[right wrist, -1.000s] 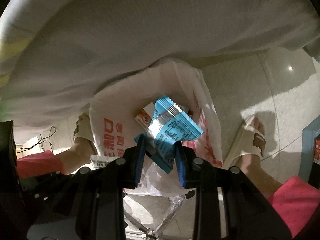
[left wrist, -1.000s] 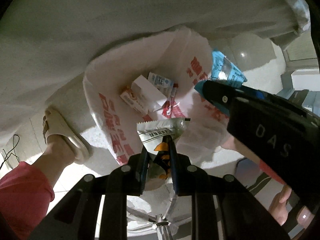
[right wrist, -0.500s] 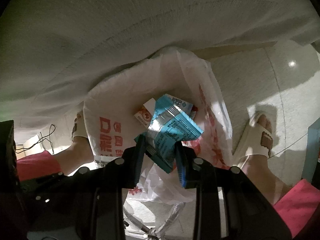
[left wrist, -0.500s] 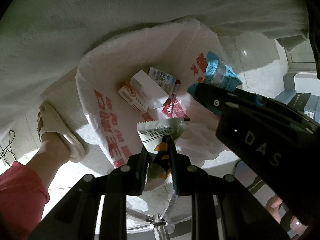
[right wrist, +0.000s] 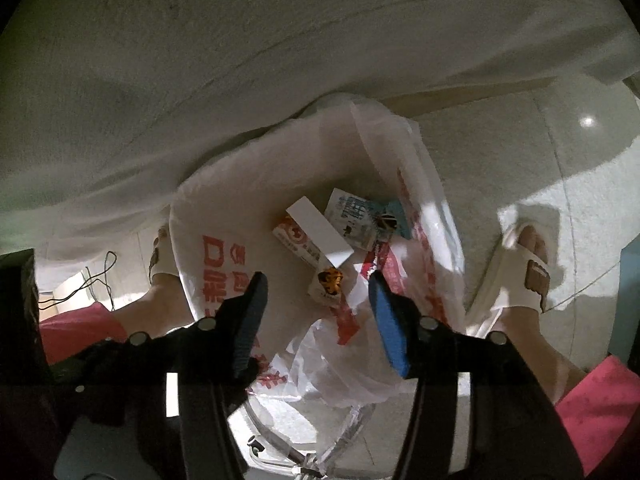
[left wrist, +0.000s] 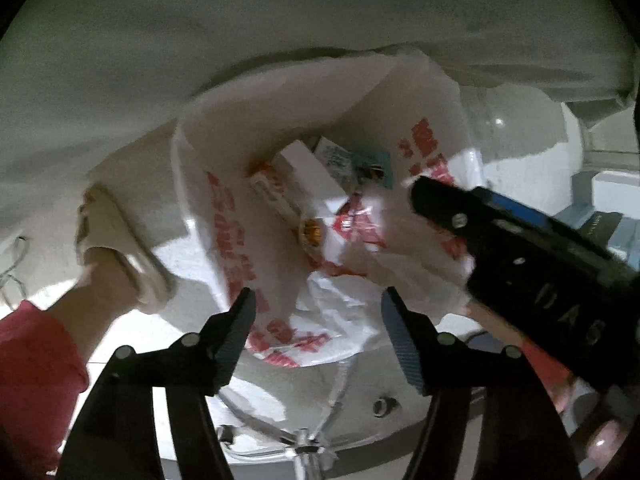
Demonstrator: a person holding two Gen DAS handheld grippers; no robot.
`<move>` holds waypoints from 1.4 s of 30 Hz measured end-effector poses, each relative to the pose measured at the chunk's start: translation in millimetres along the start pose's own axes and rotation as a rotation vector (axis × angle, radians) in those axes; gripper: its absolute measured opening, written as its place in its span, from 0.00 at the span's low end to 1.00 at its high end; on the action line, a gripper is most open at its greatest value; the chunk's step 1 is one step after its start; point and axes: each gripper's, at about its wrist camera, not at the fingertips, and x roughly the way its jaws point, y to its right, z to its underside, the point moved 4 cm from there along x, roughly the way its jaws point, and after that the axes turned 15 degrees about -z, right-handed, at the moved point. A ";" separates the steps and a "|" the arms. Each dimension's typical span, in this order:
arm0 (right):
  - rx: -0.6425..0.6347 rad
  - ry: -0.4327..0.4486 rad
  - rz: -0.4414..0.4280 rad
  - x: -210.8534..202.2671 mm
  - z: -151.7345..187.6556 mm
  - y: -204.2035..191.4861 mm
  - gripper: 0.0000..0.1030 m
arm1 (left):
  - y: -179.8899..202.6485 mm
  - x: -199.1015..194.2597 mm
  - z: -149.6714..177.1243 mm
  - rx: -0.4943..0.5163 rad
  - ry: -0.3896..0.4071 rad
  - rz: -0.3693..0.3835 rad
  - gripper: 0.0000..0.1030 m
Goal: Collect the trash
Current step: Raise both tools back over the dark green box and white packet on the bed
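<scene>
A white plastic bag with red print hangs open below both grippers, also in the right wrist view. Inside lie a white box, a red-and-white carton, a wrapper with an orange figure and a blue wrapper. The orange-figure wrapper and blue wrapper also show in the left wrist view. My left gripper is open and empty above the bag mouth. My right gripper is open and empty above the bag; its body shows at the right of the left wrist view.
A white cloth hangs over the bag from above. The person's feet in white slippers stand on the tiled floor on either side. A chrome stand is below the bag. Cables lie at far left.
Both grippers have opened. The orange-figure wrapper left the left gripper and the blue wrapper left the right gripper; both now lie inside the bag.
</scene>
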 end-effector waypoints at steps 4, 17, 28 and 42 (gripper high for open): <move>-0.010 0.027 0.035 -21.9 5.4 -1.5 0.69 | -2.7 -14.4 11.0 0.009 0.032 -0.043 0.64; -0.268 0.235 0.118 -140.9 43.5 -75.3 0.78 | -21.5 -114.4 51.7 0.030 0.179 -0.039 0.69; -0.386 0.301 0.064 -249.6 77.1 -135.8 0.82 | -57.0 -233.4 80.7 0.067 0.312 -0.051 0.74; -0.411 0.417 0.071 -386.7 48.5 -164.5 0.85 | -121.1 -362.7 52.2 0.092 0.435 -0.127 0.82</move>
